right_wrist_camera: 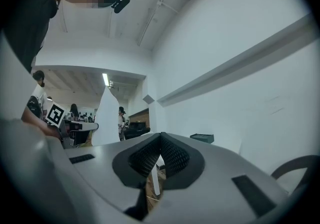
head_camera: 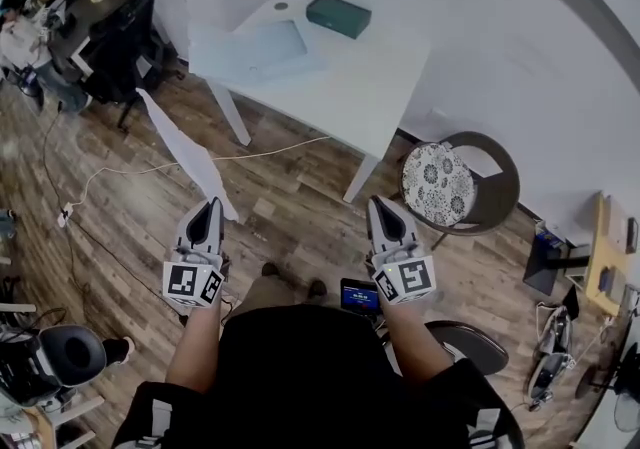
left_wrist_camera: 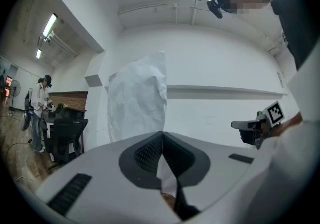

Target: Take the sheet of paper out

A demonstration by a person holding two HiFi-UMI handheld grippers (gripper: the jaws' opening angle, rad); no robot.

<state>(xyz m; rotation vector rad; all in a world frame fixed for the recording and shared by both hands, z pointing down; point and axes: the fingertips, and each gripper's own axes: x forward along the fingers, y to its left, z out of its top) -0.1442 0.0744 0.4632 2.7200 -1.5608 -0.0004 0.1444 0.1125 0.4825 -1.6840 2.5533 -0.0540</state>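
A white, slightly crumpled sheet of paper (head_camera: 185, 152) hangs in the air over the wooden floor. Its lower corner is pinched in my left gripper (head_camera: 214, 203), which is shut on it. In the left gripper view the sheet (left_wrist_camera: 137, 98) stands up beyond the closed jaws of the left gripper (left_wrist_camera: 162, 133). My right gripper (head_camera: 377, 201) is held level beside it, apart from the paper, its tips together with nothing between them. In the right gripper view the right gripper (right_wrist_camera: 160, 134) has its jaws meeting, and the sheet (right_wrist_camera: 105, 118) shows off to the left.
A white table (head_camera: 350, 97) stands ahead, bearing a dark green box (head_camera: 338, 15) and a pale translucent folder (head_camera: 265, 47). A round chair with a patterned cushion (head_camera: 445, 182) is on the right. A white cable (head_camera: 150, 169) runs over the floor. People and desks are far left.
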